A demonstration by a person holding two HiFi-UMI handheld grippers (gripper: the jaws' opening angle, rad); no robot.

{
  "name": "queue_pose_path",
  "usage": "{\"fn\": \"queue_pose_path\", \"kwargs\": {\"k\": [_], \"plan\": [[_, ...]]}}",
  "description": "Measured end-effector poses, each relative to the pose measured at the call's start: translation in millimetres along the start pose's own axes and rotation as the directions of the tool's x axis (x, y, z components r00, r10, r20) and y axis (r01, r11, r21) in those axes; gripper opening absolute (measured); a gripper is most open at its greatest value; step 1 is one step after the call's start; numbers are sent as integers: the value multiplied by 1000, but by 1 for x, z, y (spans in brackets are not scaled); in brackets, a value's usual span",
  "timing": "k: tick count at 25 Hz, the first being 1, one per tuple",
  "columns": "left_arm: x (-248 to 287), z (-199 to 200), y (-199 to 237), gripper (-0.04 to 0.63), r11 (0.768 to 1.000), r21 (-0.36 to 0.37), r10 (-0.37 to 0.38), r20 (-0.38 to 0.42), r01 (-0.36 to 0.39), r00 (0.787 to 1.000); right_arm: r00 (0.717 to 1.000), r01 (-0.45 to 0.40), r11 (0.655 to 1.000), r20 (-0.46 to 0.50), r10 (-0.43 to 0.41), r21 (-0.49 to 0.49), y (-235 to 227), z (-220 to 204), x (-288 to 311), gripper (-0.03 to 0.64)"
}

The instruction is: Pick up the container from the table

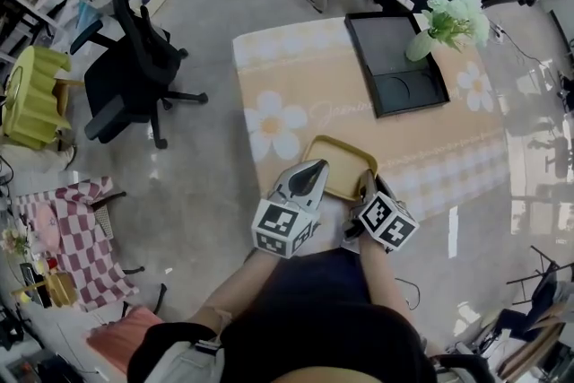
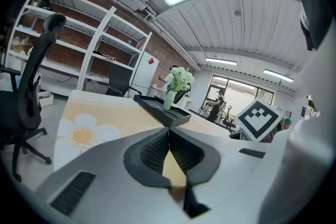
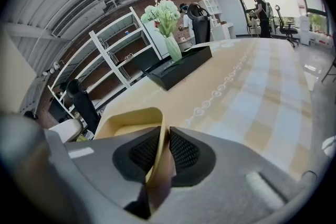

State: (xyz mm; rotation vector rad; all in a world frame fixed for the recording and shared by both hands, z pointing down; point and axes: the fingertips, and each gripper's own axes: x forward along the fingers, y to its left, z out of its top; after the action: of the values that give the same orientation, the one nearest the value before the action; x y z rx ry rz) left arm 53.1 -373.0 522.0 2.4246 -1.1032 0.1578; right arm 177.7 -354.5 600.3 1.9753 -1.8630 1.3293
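Note:
The container [image 1: 345, 159] is a shallow yellow tray at the near edge of the flower-print table [image 1: 296, 76]. My left gripper [image 1: 316, 168] sits at its left rim. In the left gripper view its jaws [image 2: 168, 134] are closed, with a strip of the yellow container [image 2: 174, 173] caught between the pads. My right gripper [image 1: 369, 184] is at the container's right rim. In the right gripper view the pads [image 3: 164, 131] press on both sides of the container's thin yellow wall [image 3: 131, 120].
A black tray [image 1: 395, 63] lies at the table's far end with a vase of pale flowers [image 1: 448, 22] beside it. A black office chair [image 1: 134, 67] stands left of the table, more chairs beyond it. The person's body is right behind the table's near edge.

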Motion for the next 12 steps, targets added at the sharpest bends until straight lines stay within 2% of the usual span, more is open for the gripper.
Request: {"fn": "queue_pose_path", "kwargs": {"k": [12], "plan": [[-11, 5, -7, 9, 996, -6, 88, 28, -88, 996, 999, -27, 999, -39, 28, 27, -5, 4, 1, 31]]}}
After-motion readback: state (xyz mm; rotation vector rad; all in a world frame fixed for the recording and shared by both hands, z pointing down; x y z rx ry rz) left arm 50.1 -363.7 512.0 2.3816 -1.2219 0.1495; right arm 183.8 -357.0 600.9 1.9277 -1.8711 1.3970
